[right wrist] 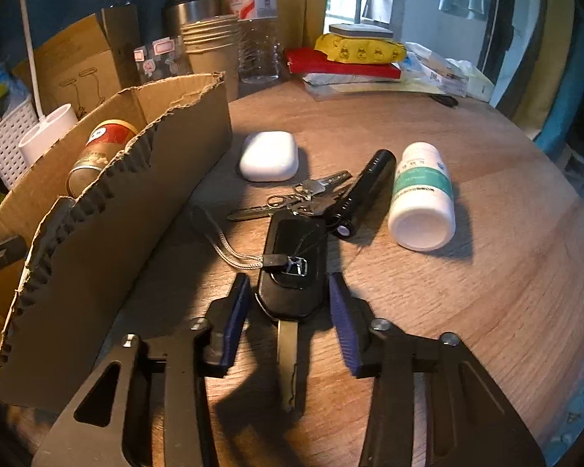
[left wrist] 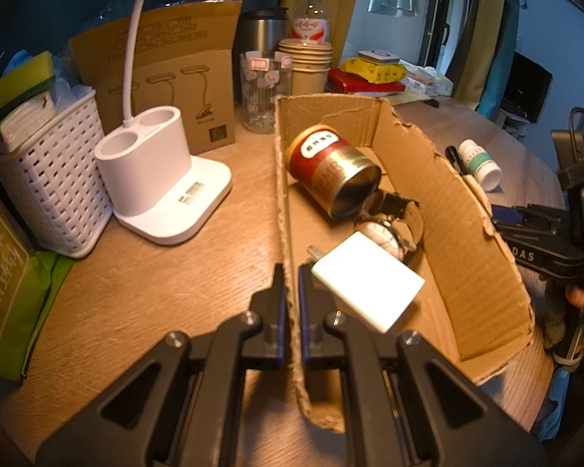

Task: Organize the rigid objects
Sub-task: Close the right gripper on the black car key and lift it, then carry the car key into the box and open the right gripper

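1 box (left wrist: 463,210) – 1 tin (left wrist: 333,173) – 1 watch (left wrist: 389,229)

A torn cardboard box (left wrist: 467,233) holds a red tin (left wrist: 331,171) on its side, a watch (left wrist: 389,229) and a white charger (left wrist: 366,284). To its right lie a black car key (right wrist: 292,264), an earbud case (right wrist: 268,155) and a pill bottle (right wrist: 422,198).

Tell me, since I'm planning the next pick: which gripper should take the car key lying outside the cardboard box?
Right. The right gripper already straddles the car key, fingers either side, not yet pressing. The left gripper is shut on the cardboard box wall.
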The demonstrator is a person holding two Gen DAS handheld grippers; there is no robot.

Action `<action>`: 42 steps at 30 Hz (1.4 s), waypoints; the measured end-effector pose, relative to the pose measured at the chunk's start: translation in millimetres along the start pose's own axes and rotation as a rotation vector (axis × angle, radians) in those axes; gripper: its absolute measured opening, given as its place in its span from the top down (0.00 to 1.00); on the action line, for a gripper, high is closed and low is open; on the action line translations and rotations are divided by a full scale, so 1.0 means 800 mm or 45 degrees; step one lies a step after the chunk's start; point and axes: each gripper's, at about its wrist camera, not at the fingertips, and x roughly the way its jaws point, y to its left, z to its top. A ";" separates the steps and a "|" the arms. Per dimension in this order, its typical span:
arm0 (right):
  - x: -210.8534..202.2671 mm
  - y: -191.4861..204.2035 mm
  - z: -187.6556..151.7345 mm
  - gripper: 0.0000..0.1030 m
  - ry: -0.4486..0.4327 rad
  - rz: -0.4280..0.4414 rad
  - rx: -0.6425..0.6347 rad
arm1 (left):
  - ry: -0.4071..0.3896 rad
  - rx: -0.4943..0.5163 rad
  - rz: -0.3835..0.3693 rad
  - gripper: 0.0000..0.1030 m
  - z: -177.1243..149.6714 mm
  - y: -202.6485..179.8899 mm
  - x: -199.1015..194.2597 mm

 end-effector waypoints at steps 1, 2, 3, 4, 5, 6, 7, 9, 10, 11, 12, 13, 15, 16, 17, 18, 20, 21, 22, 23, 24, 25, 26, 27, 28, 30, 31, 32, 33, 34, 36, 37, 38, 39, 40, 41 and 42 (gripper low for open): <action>0.000 -0.001 0.000 0.63 -0.001 0.006 0.003 | 0.000 0.000 0.001 0.95 0.000 0.000 0.000; -0.001 -0.002 -0.001 0.63 -0.002 0.014 0.005 | 0.001 0.000 0.000 0.95 0.000 0.000 0.000; -0.003 -0.002 -0.002 0.64 -0.008 0.024 0.007 | 0.001 0.000 0.000 0.95 0.000 0.000 -0.001; -0.007 -0.003 -0.004 0.64 -0.022 0.042 0.012 | 0.000 0.001 0.000 0.95 0.000 0.000 -0.001; -0.010 -0.004 -0.006 0.64 -0.029 0.059 0.018 | 0.001 0.001 0.001 0.95 0.000 0.000 -0.001; -0.015 -0.006 -0.007 0.64 -0.031 0.087 0.036 | 0.000 0.001 0.001 0.95 0.000 0.000 -0.001; -0.018 -0.008 -0.009 0.64 -0.030 0.109 0.050 | 0.001 0.000 0.000 0.95 0.000 0.000 0.000; -0.025 -0.012 -0.012 0.64 -0.034 0.137 0.075 | 0.000 0.001 0.000 0.95 0.000 0.000 -0.001; -0.030 -0.014 -0.013 0.64 -0.039 0.148 0.089 | 0.001 0.001 0.001 0.95 0.000 0.000 0.000; -0.036 -0.017 -0.016 0.64 -0.046 0.161 0.104 | 0.001 0.000 0.001 0.95 0.000 0.000 0.000; -0.042 -0.018 -0.017 0.64 -0.051 0.169 0.114 | 0.001 0.000 0.001 0.95 0.000 0.000 0.000; -0.048 -0.020 -0.019 0.64 -0.058 0.178 0.125 | 0.001 0.000 0.001 0.95 0.000 0.000 0.000; -0.064 -0.022 -0.020 0.64 -0.085 0.194 0.135 | 0.002 0.001 0.003 0.95 0.000 -0.001 -0.001; -0.071 -0.022 -0.020 0.64 -0.096 0.200 0.136 | 0.001 0.000 0.003 0.95 0.000 0.000 0.000; -0.077 -0.021 -0.020 0.64 -0.108 0.205 0.137 | 0.001 0.000 0.003 0.95 0.000 0.000 0.000; -0.083 -0.021 -0.019 0.64 -0.119 0.209 0.140 | 0.002 0.001 0.004 0.95 0.000 0.000 0.000; -0.097 -0.022 -0.017 0.64 -0.151 0.211 0.144 | 0.003 0.002 0.006 0.95 0.001 0.000 0.000; -0.104 -0.022 -0.016 0.64 -0.167 0.210 0.145 | 0.003 0.001 0.007 0.95 0.001 0.000 0.001; -0.108 -0.023 -0.016 0.64 -0.177 0.210 0.147 | 0.004 0.002 0.007 0.95 0.002 0.000 0.001; -0.113 -0.025 -0.015 0.64 -0.187 0.210 0.151 | 0.004 0.003 0.008 0.95 0.002 0.000 0.001; -0.117 -0.025 -0.014 0.64 -0.196 0.208 0.152 | 0.004 0.001 0.008 0.95 0.002 0.000 0.002; -0.120 -0.027 -0.014 0.64 -0.203 0.206 0.155 | 0.004 0.003 0.009 0.95 0.002 0.000 0.001; -0.123 -0.028 -0.013 0.64 -0.210 0.206 0.161 | 0.003 0.004 0.009 0.95 0.003 0.000 0.002; -0.125 -0.029 -0.013 0.64 -0.215 0.206 0.162 | 0.004 0.002 0.008 0.95 0.003 0.000 0.002; -0.129 -0.029 -0.012 0.64 -0.223 0.209 0.164 | 0.004 0.000 0.008 0.95 0.003 0.000 0.003; -0.138 -0.031 -0.011 0.64 -0.243 0.212 0.169 | 0.004 0.003 0.009 0.95 0.003 -0.001 0.002; -0.141 -0.032 -0.011 0.64 -0.249 0.212 0.168 | 0.004 0.003 0.009 0.95 0.003 0.000 0.002; -0.146 -0.032 -0.009 0.64 -0.261 0.211 0.168 | 0.004 0.003 0.009 0.95 0.003 0.000 0.002; -0.151 -0.033 -0.008 0.64 -0.274 0.209 0.169 | 0.004 0.004 0.009 0.95 0.003 0.000 0.002; -0.155 -0.033 -0.007 0.64 -0.282 0.207 0.170 | 0.004 0.004 0.008 0.95 0.003 0.000 0.002; -0.165 -0.033 -0.004 0.64 -0.304 0.202 0.165 | 0.004 0.003 0.009 0.95 0.003 -0.001 0.002; -0.168 -0.033 -0.003 0.64 -0.312 0.200 0.164 | 0.003 0.004 0.009 0.95 0.003 0.000 0.002; -0.172 -0.033 -0.001 0.64 -0.322 0.200 0.163 | 0.003 0.004 0.008 0.95 0.003 0.000 0.003; -0.175 -0.032 0.000 0.64 -0.331 0.200 0.162 | 0.003 0.003 0.009 0.95 0.003 0.000 0.003; -0.180 -0.031 0.003 0.64 -0.341 0.198 0.157 | 0.003 0.005 0.009 0.95 0.003 0.000 0.003; -0.182 -0.030 0.005 0.64 -0.349 0.196 0.152 | 0.003 0.004 0.009 0.95 0.003 0.000 0.003; -0.185 -0.029 0.007 0.64 -0.356 0.195 0.148 | 0.003 0.004 0.009 0.95 0.003 0.000 0.003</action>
